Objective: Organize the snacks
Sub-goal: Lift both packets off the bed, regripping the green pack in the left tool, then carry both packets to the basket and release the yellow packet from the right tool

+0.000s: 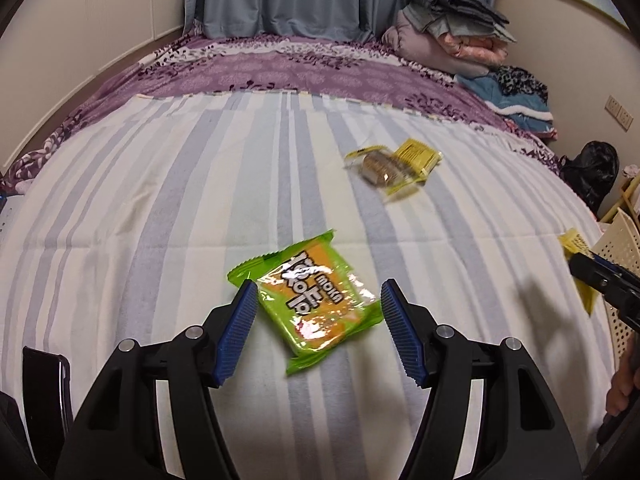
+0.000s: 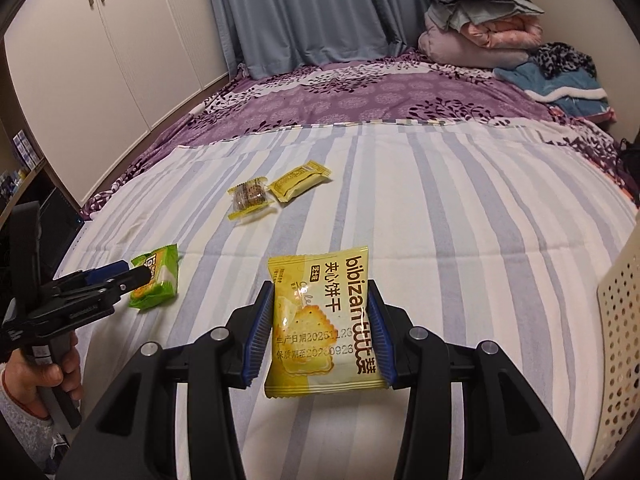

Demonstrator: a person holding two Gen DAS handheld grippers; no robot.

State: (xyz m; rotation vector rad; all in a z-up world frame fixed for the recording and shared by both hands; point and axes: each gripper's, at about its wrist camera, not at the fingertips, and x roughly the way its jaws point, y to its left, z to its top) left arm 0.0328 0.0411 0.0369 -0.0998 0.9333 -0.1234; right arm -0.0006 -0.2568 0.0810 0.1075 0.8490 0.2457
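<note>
- While the left wrist view is looking down at the striped sheet (image 1: 160, 200), the left gripper (image 1: 318, 328) is sitting spread, pads either side of the green snack pack (image 1: 316, 300) but not pressing it; pack is lying flat on the sheet.
- Further up the sheet, a clear-wrapped cookie pack (image 1: 380, 170) and a small yellow pack (image 1: 418, 156) are lying touching each other, untouched.
- At the right edge, the right gripper (image 1: 592, 276) is showing side-on with a yellow wrapper in it, next to the perforated basket (image 1: 618, 248).
- Switching to the right wrist view: the right gripper (image 2: 320, 332) is pinching the yellow cracker pack (image 2: 320, 320) by both side edges, lifted clear of the sheet.
- Basket wall (image 2: 618, 320) is sitting just to the right; inside is hidden, so can't tell what's already in it.
- Left gripper (image 2: 120, 278) is hovering at the green pack (image 2: 154, 280).
- Judging progress: early to middle. One pack in transit, presumably heading for the basket; three on the bed are waiting.
</note>
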